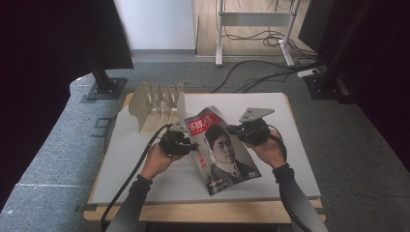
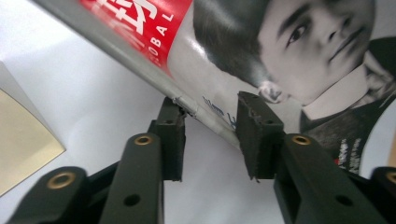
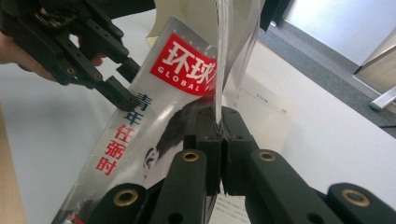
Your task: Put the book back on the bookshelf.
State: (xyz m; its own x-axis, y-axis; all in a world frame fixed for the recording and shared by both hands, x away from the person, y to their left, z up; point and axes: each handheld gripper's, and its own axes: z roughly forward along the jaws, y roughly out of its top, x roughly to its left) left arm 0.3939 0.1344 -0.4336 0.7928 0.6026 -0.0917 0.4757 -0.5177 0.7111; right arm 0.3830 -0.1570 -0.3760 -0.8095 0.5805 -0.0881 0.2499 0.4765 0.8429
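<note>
One magazine (image 1: 223, 153) lies partly raised over the white surface (image 1: 145, 164), its cover carrying a red title block and a black-and-white portrait. Its lower end rests toward the person's edge of the surface, while the upper end is lifted off it.

Two grippers work on it. The right gripper (image 3: 219, 126) has its jaws pressed tight together on the thin edge of a page or the cover, which rises upright from between the pads in the right gripper view. In the high view this right gripper (image 1: 240, 129) sits at the magazine's upper right edge, with one grey three-cornered plate above it.

The left gripper (image 2: 210, 123) has its jaws partly apart. The magazine's spine edge passes slantwise between them; the left pad (image 2: 173, 126) touches the edge, and the other pad stands against the cover. Whether they squeeze it firmly cannot be told. In the high view the left gripper (image 1: 186, 141) meets the magazine's left edge.

One pale wooden rack (image 1: 157, 105) with upright dividers stands at the far left of the surface, just behind the magazine. Two dark-sleeved forearms enter from below.
</note>
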